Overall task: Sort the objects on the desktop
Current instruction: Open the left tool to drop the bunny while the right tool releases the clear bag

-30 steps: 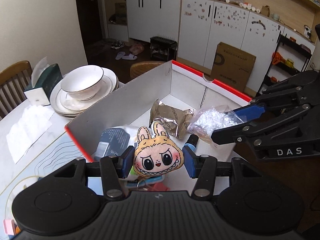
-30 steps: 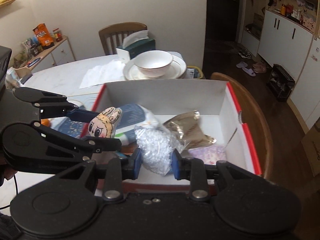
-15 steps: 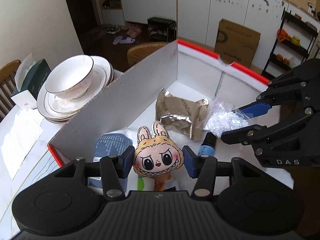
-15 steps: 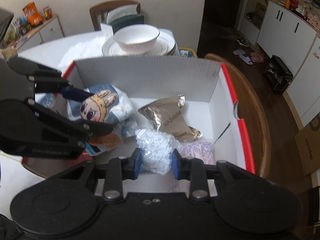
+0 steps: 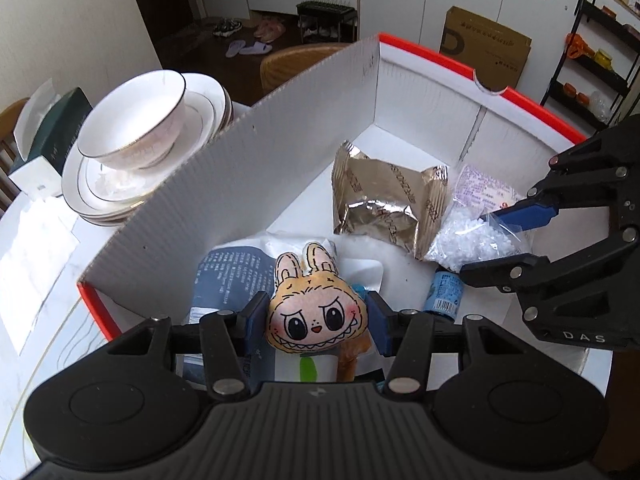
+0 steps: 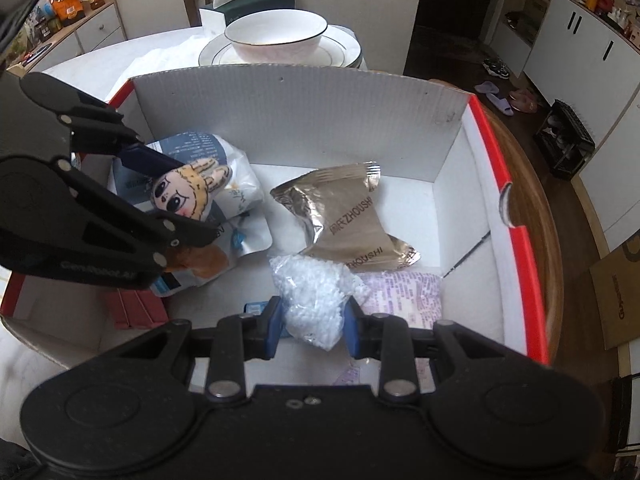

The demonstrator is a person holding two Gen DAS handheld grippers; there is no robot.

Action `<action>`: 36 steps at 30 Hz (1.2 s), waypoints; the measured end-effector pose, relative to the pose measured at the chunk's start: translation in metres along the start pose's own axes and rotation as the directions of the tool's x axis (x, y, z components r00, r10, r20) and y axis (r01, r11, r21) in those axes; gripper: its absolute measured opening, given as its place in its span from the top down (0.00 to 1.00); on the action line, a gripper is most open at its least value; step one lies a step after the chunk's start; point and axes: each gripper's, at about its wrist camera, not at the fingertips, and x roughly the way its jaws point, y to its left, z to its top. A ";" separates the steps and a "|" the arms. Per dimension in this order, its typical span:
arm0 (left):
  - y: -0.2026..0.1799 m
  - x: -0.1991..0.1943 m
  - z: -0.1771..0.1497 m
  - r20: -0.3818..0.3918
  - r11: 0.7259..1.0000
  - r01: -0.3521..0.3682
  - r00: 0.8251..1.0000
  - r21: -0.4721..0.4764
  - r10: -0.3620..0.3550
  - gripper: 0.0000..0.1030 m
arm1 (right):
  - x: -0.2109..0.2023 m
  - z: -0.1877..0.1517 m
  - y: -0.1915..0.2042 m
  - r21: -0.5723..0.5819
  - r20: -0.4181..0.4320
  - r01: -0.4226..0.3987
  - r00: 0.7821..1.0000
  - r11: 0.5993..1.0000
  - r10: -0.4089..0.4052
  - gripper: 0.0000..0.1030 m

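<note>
My left gripper (image 5: 316, 318) is shut on a small yellow plush toy with rabbit ears (image 5: 316, 312) and holds it inside the white box with red rim (image 5: 256, 168), above a blue-and-white pouch (image 5: 228, 276). The toy also shows in the right wrist view (image 6: 188, 192). My right gripper (image 6: 312, 326) is shut on a clear bag of white beads (image 6: 312, 300), low inside the same box (image 6: 304, 108). The bead bag also shows in the left wrist view (image 5: 468, 236).
In the box lie a gold foil packet (image 6: 344, 216), a pink printed packet (image 6: 404, 296), a small blue bottle (image 5: 446, 292) and a dark red item (image 6: 136, 308). Stacked plates with a bowl (image 5: 132, 132) and a tissue box (image 6: 256, 4) stand behind the box. A wooden chair (image 5: 296, 60) is beyond.
Both grippers have moved forward and down into the box, each still holding its object. The box contents now look closer in both views.
</note>
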 end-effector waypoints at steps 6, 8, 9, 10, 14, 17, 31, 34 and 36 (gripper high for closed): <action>-0.002 0.005 0.001 -0.013 1.000 0.011 1.000 -0.002 -0.011 0.50 | 0.006 0.000 0.002 0.000 -0.012 -0.008 1.000 1.000 0.008 0.69; -0.002 0.006 0.000 -0.018 1.000 0.013 1.000 -0.003 -0.013 0.50 | 0.009 -0.001 0.002 0.000 -0.019 -0.009 1.000 1.000 0.009 0.67; -0.002 0.007 0.000 -0.020 1.000 0.011 1.000 -0.001 -0.011 0.50 | 0.010 -0.002 0.002 0.002 -0.023 -0.011 1.000 1.000 0.011 0.67; -0.003 0.008 0.000 -0.022 1.000 0.009 1.000 -0.001 -0.009 0.50 | 0.011 -0.003 0.001 0.004 -0.026 -0.013 1.000 1.000 0.013 0.67; -0.002 0.008 0.000 -0.020 1.000 0.020 1.000 -0.009 -0.020 0.50 | 0.011 -0.004 0.001 0.004 -0.026 -0.014 1.000 1.000 0.015 0.66; -0.003 0.008 -0.001 -0.015 1.000 0.022 1.000 -0.010 -0.022 0.49 | 0.009 -0.004 -0.001 0.006 -0.023 -0.020 1.000 1.000 0.020 0.61; -0.007 -0.006 -0.010 0.035 0.999 0.042 0.999 -0.014 -0.042 0.32 | -0.015 -0.011 -0.011 0.022 0.039 -0.052 0.998 0.998 0.051 0.33; -0.007 -0.014 -0.012 0.060 0.998 0.056 0.997 -0.023 -0.054 0.32 | -0.021 -0.011 -0.013 0.027 0.052 -0.058 0.997 0.998 0.056 0.31; -0.006 -0.020 -0.013 0.078 0.998 0.060 0.995 -0.031 -0.057 0.32 | -0.025 -0.011 -0.013 0.030 0.062 -0.061 0.996 0.998 0.059 0.30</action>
